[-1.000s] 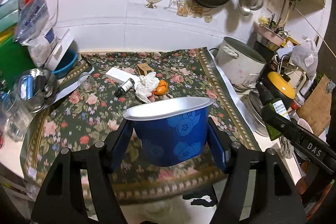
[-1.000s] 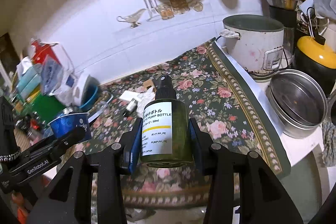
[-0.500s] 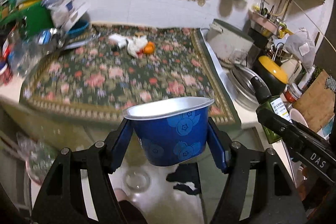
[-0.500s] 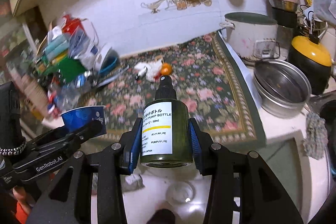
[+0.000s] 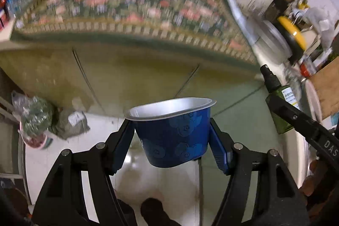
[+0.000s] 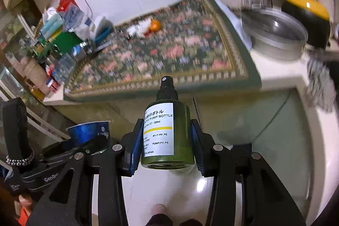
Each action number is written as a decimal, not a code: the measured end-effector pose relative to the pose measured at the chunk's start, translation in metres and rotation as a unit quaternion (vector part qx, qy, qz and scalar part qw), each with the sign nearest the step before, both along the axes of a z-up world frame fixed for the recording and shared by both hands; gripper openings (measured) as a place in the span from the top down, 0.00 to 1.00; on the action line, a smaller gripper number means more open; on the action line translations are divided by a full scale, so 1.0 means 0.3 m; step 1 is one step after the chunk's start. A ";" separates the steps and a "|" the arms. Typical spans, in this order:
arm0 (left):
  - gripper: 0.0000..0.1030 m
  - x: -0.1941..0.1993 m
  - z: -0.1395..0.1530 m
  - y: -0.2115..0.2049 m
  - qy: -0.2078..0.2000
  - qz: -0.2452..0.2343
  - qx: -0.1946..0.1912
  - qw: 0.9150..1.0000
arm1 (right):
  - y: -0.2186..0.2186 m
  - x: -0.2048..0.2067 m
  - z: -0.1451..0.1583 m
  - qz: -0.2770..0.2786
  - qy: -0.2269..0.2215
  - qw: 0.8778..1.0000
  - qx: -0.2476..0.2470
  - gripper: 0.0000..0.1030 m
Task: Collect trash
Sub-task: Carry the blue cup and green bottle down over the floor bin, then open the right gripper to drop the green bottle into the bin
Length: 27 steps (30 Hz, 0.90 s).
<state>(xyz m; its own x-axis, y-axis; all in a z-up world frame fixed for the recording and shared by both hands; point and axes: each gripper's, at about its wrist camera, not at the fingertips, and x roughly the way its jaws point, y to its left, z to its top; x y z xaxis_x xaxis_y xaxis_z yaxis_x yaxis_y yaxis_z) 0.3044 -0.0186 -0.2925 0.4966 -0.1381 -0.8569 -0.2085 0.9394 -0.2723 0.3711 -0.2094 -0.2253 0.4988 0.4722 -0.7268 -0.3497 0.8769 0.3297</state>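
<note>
My left gripper (image 5: 172,137) is shut on an empty blue foil-lined cup (image 5: 172,137) and holds it upright over the white floor, below the counter front. The cup also shows in the right wrist view (image 6: 89,133). My right gripper (image 6: 167,137) is shut on a small green pump bottle (image 6: 167,132) with a white label and black nozzle, held upright to the right of the cup. The bottle also shows in the left wrist view (image 5: 279,105). More trash, white crumpled paper (image 6: 137,28) and an orange peel (image 6: 155,25), lies far back on the floral cloth (image 6: 161,52).
Tied plastic bags (image 5: 42,118) of rubbish sit on the floor at the left against the cabinet front (image 5: 118,77). A metal pot (image 6: 273,35) and a yellow-lidded cooker (image 6: 307,12) stand on the counter at the right. Clutter (image 6: 57,33) fills the counter's left end.
Both grippers have pulled back from the counter and dropped lower, each still holding its item. The views now look at the cabinet front and floor; the picture is motion-blurred.
</note>
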 end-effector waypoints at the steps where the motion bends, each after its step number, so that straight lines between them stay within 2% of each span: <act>1: 0.34 0.009 -0.064 0.008 0.013 -0.001 -0.002 1.000 | 0.003 0.001 -0.040 -0.001 0.009 1.000 0.000 0.62; 7: 0.35 0.044 -0.428 0.110 0.069 -0.008 -0.005 0.998 | 0.060 0.032 -0.360 -0.016 0.075 0.997 -0.011 0.62; 15: 0.35 0.048 -0.849 0.274 0.090 -0.033 0.017 0.995 | 0.216 0.094 -0.814 -0.028 0.121 0.992 -0.025 0.62; 19: 0.35 0.060 -1.048 0.318 0.101 -0.043 0.013 0.994 | 0.310 0.133 -1.042 -0.026 0.137 0.990 -0.028 0.62; 22: 0.35 0.074 -1.157 0.331 0.106 -0.048 0.008 0.993 | 0.367 0.158 -1.165 -0.015 0.142 0.989 -0.023 0.62; 27: 0.35 0.119 -1.259 0.307 0.101 -0.053 -0.014 0.993 | 0.427 0.181 -1.252 0.016 0.130 0.990 -0.052 0.59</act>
<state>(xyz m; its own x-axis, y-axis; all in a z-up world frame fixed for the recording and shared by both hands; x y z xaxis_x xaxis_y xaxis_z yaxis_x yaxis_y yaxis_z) 0.3400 0.0733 -0.6702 0.2969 -0.2051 -0.9326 -0.1617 0.9518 -0.2608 0.4253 -0.0814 -0.6010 0.2734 0.4017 -0.8740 -0.2934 0.9002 0.3219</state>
